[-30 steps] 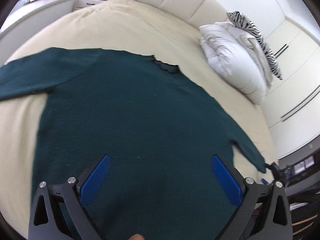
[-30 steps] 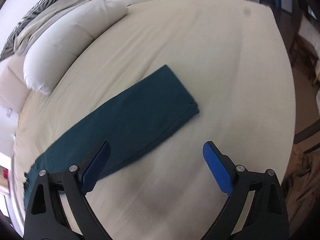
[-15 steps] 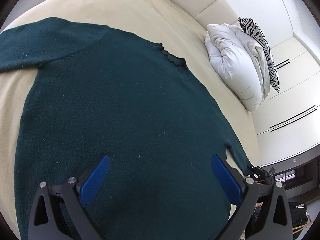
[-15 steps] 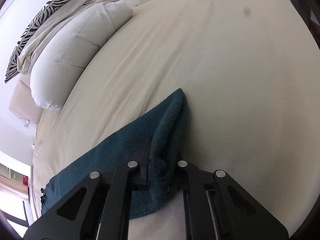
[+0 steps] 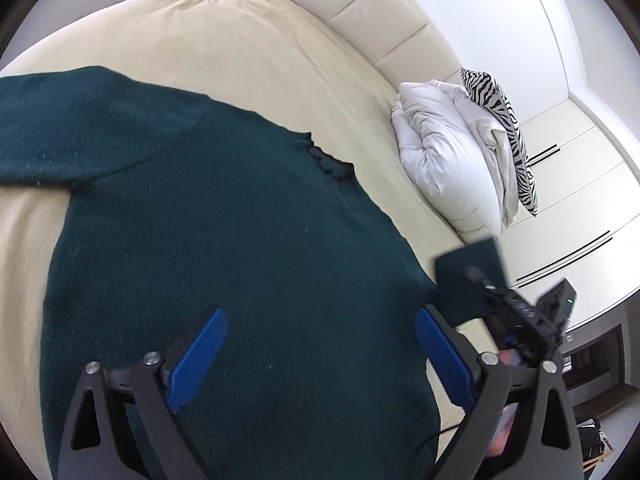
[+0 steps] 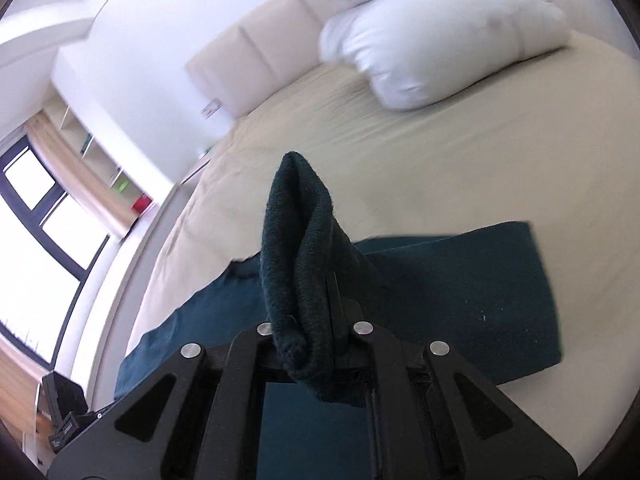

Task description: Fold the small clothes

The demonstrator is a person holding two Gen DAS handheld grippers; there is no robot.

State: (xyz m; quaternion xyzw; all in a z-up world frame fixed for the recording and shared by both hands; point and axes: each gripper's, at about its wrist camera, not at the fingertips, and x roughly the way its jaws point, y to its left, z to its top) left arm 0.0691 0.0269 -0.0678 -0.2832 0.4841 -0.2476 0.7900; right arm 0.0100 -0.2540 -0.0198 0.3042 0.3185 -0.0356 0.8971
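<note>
One bed [image 5: 248, 60], covered in a cream sheet, fills both views, with a padded cream headboard [image 5: 384, 20] far ahead of the left gripper. One dark green sweater [image 5: 224, 248] lies flat on the sheet, its body directly beneath and ahead of the left gripper, one sleeve stretched off to that gripper's left. One white duvet bundle [image 5: 444, 160] and one zebra-striped pillow [image 5: 504, 128] sit ahead and to the right of the left gripper, against the headboard; white wardrobe doors [image 5: 580, 184] stand beyond them.

The left gripper [image 5: 320, 352] hangs over the sweater with its blue pads spread wide, gripping nothing. The right gripper [image 6: 310, 344] is clamped tight on the other sleeve's cuff [image 6: 298, 248], which stands up in a fold between its fingers.

Only the right wrist view shows a window [image 6: 36, 216] and shelves [image 6: 100, 152] to that gripper's left. Only the left wrist view shows the right gripper from outside, to the right, with the raised cuff [image 5: 470, 276].
</note>
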